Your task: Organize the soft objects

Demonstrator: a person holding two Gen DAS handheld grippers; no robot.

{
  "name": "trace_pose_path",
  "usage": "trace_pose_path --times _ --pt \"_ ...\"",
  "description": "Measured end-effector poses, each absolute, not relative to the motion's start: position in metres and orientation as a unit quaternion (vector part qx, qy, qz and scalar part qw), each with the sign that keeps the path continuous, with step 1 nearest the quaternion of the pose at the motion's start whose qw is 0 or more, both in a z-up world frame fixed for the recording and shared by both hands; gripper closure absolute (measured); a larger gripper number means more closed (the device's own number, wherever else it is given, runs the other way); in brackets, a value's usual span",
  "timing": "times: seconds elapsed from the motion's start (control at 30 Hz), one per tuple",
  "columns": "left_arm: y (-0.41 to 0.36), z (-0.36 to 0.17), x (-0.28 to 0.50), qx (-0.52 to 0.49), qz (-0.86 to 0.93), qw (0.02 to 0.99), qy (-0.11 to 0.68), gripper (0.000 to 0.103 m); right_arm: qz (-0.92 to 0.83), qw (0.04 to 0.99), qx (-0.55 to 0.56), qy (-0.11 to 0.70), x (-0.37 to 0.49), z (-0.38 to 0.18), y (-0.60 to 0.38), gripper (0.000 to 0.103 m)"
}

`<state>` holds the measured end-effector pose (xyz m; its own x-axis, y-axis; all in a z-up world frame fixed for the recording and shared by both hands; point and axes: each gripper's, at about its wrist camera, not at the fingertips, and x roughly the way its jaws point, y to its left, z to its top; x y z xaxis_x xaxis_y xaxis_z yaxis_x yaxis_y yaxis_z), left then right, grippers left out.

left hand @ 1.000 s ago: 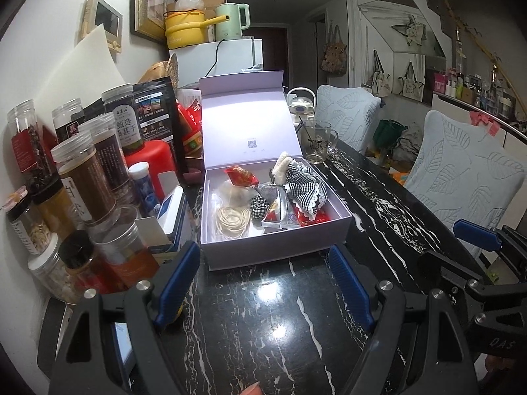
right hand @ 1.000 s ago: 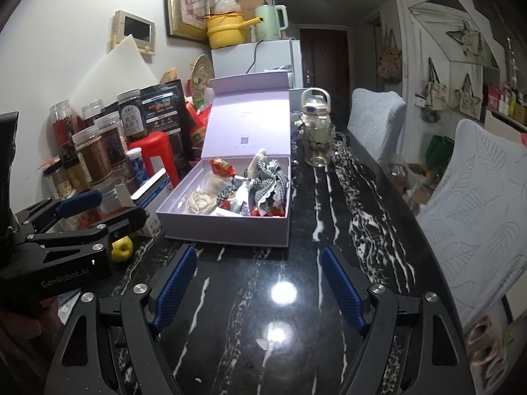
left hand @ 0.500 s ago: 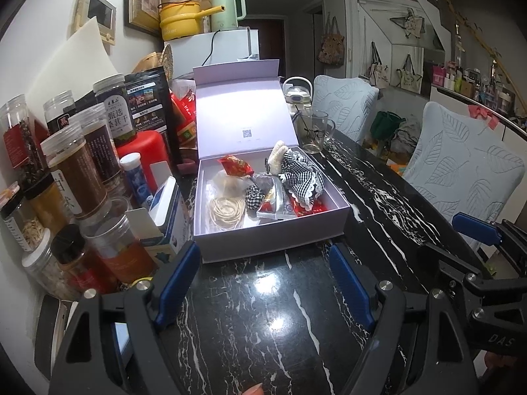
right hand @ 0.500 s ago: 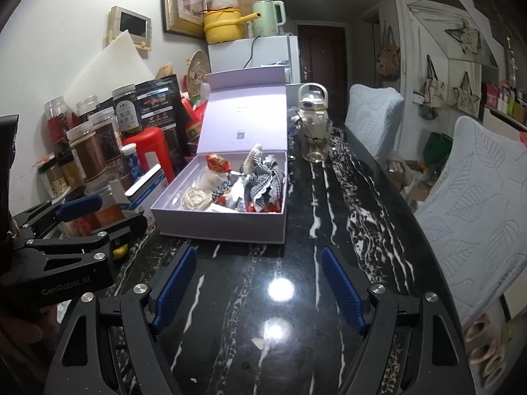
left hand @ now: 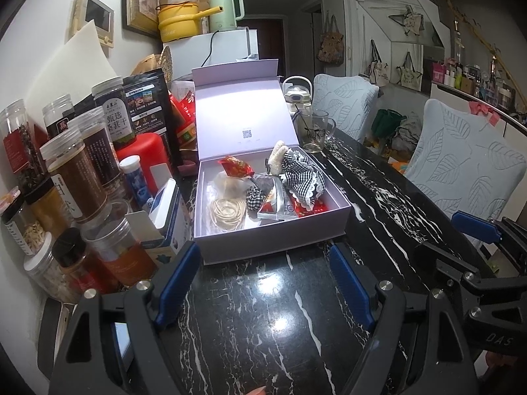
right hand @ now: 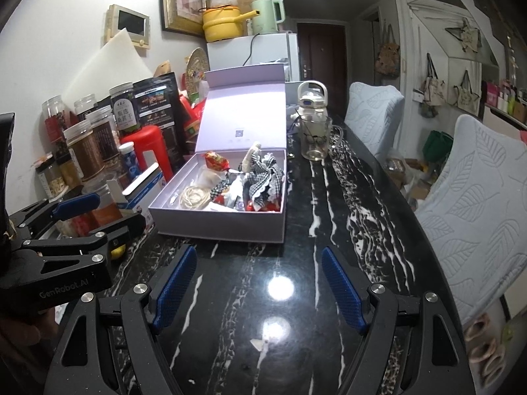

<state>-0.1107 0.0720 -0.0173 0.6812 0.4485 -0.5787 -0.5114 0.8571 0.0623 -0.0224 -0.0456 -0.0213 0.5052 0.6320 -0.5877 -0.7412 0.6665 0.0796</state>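
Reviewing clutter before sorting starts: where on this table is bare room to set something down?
Free: dark marble right of the lavender box, and in front of it. Crowded: jars left of the box; glass mug behind it.

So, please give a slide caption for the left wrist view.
Open left tool faces lavender box holding gingham cloth.

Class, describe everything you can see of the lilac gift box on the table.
The lilac gift box is a shallow rectangular box, apparently rigid card, its hinged lid standing upright at the back with a small square code printed inside. It sits flat on the black marble table, just beyond both open grippers. Inside lie a checked frilled cloth, a cream cord coil, a red packet and other small items.
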Motion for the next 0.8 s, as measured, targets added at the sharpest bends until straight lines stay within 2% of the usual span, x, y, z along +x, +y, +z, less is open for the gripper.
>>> trace_pose_path --times 0.8 --pt "0.0683 -0.0176 -0.1056 -0.048 0.251 0.915 0.313 0.022 0.395 0.862 -0.093 0.303 -0.0163 -0.0222 -0.0476 0.024"
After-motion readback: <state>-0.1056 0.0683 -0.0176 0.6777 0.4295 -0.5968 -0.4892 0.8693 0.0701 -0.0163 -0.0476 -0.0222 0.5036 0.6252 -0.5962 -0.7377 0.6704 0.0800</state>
